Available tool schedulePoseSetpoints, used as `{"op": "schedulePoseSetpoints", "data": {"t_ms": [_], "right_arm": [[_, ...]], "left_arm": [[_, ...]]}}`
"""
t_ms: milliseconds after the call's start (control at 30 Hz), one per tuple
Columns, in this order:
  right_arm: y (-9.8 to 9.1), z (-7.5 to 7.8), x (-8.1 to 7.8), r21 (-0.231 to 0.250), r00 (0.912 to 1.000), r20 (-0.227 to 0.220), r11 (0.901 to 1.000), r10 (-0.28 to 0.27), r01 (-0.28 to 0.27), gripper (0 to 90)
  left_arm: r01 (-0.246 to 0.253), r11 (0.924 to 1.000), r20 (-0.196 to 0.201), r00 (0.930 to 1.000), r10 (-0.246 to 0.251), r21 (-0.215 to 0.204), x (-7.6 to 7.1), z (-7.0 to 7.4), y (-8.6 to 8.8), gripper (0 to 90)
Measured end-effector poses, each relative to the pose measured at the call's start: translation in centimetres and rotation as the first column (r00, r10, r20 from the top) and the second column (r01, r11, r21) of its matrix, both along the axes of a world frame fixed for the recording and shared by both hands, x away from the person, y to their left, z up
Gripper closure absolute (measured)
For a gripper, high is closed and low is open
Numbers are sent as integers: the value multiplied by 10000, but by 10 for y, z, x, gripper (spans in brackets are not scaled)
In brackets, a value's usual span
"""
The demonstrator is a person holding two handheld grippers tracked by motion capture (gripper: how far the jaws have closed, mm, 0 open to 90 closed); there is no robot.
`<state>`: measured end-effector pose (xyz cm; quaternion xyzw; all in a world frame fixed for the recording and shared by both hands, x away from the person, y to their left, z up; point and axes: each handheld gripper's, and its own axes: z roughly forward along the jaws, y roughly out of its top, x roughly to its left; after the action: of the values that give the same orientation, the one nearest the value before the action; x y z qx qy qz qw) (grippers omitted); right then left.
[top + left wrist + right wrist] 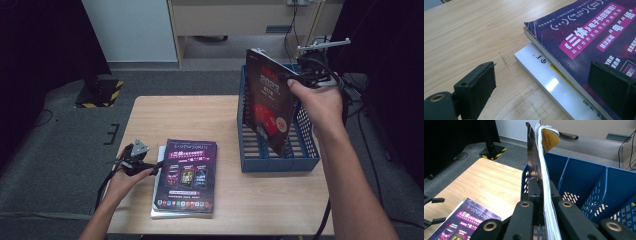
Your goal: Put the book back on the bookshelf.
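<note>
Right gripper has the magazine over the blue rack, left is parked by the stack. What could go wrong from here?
1. The right gripper pinches the red magazine only at one edge; it hangs tilted over the blue file rack, so it could sag or slip from the jaws.
2. Its lower corner sits near a divider and may catch rather than drop into a slot.
3. The open left gripper straddles the edge of the purple magazine on the stack; closing might take the white book beneath too.
</note>
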<state>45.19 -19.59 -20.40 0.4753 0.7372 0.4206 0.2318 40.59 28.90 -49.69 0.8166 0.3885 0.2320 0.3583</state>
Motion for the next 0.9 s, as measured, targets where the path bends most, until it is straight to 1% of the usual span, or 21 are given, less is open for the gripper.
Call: {"op": "schedulePoseSetpoints", "data": {"t_ms": [200, 400, 500, 900], "right_arm": [[5, -3, 7, -36, 9999, -49, 9999, -132, 131, 872], [9, -6, 12, 91, 9994, 143, 9994, -326, 325, 872], [13, -7, 15, 130, 9991, 167, 9991, -396, 394, 872], [18, -16, 21, 179, 9988, 93, 9987, -475, 473, 871]], "left_arm": [[1, 10000, 6, 10000, -1, -22, 0, 0, 0, 74], [12, 10000, 2, 10000, -12, -26, 0, 0, 0, 74], [12, 10000, 11, 10000, -12, -26, 0, 1, 0, 74], [37, 10000, -4, 10000, -37, 29, 0, 0, 0, 74]]}}
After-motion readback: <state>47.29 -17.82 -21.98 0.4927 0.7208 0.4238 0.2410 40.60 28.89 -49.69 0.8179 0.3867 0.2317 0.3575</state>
